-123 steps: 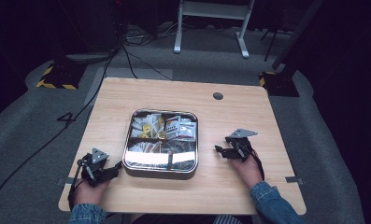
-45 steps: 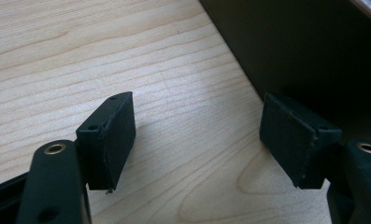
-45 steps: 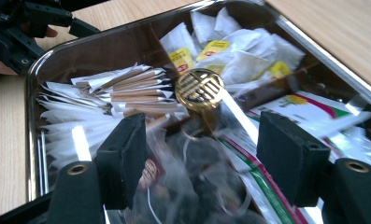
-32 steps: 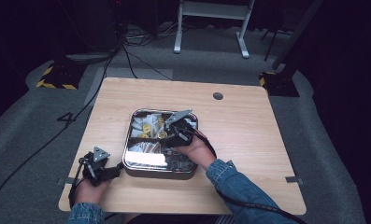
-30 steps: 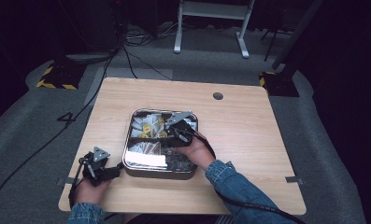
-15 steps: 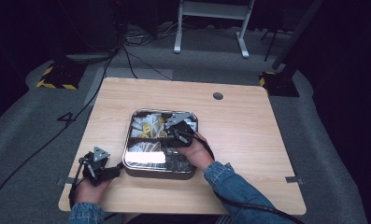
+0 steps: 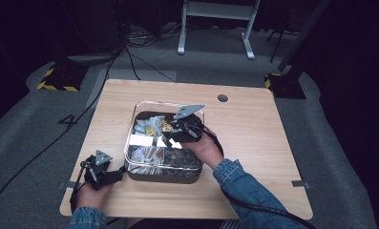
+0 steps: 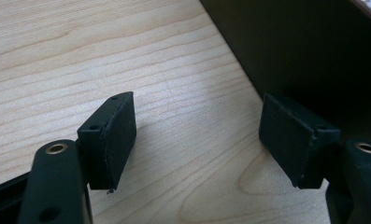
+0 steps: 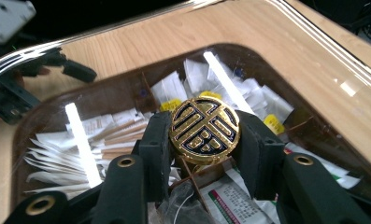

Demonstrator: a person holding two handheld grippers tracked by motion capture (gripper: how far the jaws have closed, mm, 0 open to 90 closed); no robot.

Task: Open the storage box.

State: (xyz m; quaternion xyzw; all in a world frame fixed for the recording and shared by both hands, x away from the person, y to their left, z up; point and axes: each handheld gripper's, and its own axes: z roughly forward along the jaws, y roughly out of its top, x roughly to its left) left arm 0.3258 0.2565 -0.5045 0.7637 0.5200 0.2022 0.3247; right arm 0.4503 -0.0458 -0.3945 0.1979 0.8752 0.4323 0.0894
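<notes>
right hand-held gripper [image 9: 204, 154] closed on gold knob [image 9: 204, 129] of clear lid [image 7: 154, 107] over sachet box [image 7: 177, 175] | lift should be kept straight, grip firm | left hand-held gripper [image 8: 199, 140] held wide, resting on desk [image 7: 254, 129] beside box

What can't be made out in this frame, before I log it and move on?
- Lid knob, right gripper view: its underside is hidden by the jaws of the right gripper closed on it.
- Printing on the packets, right gripper view: cut off by the bottom edge, too small to read.
- Box, left gripper view: a dark wall, top cut off by the frame, beyond the open left gripper.
- Box contents, high view: too small to identify.
</notes>
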